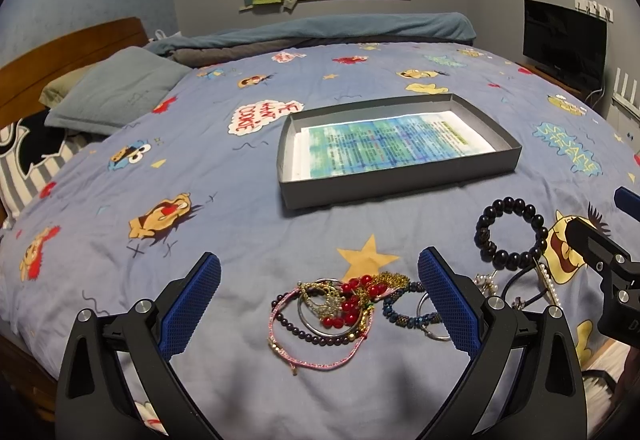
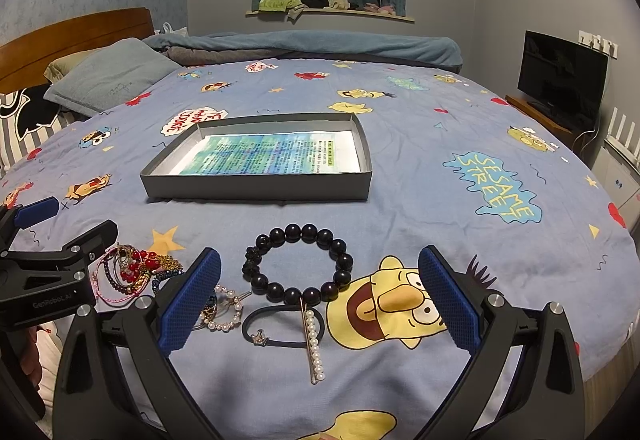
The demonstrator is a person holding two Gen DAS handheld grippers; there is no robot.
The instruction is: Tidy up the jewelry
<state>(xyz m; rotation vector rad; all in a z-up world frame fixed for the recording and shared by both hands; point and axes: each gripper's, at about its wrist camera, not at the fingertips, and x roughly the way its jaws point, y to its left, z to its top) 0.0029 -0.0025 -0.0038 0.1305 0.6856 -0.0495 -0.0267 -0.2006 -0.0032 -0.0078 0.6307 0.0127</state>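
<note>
tangled beads and chains in the jewelry heap [image 1: 340, 310] will likely lift as one clump if the left gripper [image 1: 320, 304], jaws spread around it, pinches blind, while the black bead bracelet [image 2: 298, 264] lies loose between the right gripper's [image 2: 320, 304] spread jaws, gray box [image 2: 256, 192] empty beyond.

I see a light blue bedsheet [image 2: 420, 208] printed with yellow stars and cartoon faces, carrying a grey box [image 2: 256, 188] lined with blue-green printed paper. Near its front edge lie a black bead bracelet [image 2: 298, 264], red beads [image 1: 352, 304], a pink cord [image 1: 320, 360] and a white pearl clip [image 2: 314, 344]. My fingers' pads [image 1: 192, 304] are blue with a fine mesh texture.
</note>
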